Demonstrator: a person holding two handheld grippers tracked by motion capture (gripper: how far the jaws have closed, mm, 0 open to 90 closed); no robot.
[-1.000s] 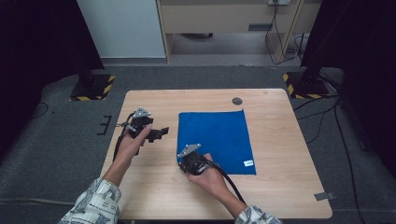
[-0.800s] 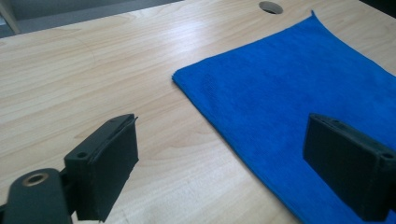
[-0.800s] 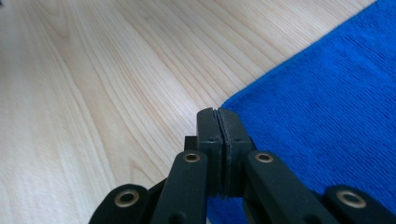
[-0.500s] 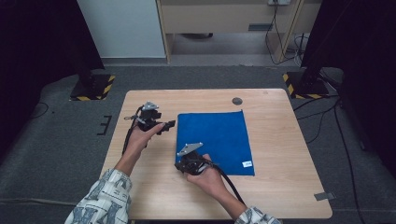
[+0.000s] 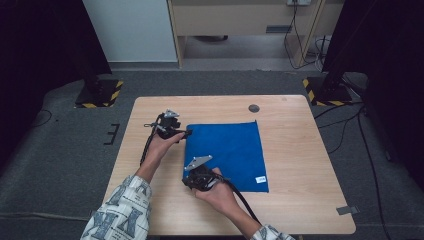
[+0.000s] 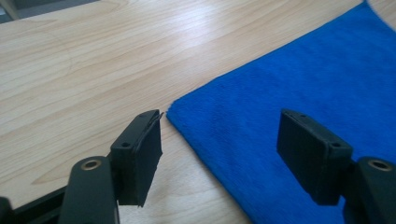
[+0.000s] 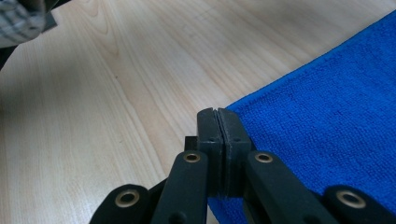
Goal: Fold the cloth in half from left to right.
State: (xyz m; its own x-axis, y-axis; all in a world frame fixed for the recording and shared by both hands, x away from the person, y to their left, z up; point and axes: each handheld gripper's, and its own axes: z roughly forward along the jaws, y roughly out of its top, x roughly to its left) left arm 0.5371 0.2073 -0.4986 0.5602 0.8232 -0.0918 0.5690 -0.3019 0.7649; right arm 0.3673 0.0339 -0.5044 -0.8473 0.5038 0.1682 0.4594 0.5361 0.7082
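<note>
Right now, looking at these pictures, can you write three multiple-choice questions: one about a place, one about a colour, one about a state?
1. Where does the left gripper stand?
A. at the cloth's far-left corner
B. beside the dark round spot
C. at the cloth's white label

2. What colour is the cloth?
A. red
B. blue
C. green

3. How do the jaws of the right gripper stand?
A. wide apart
B. closed on a cup
C. pressed together at the cloth's near-left corner

Answers:
1 A: in the high view its tips meet that corner, and the left gripper view shows the corner between its open jaws, which have just been closing.
2 B: every view shows blue fabric on the wooden table.
3 C: the right gripper view shows the pads touching, with the cloth's edge there; whether fabric is pinched cannot be told.
</note>
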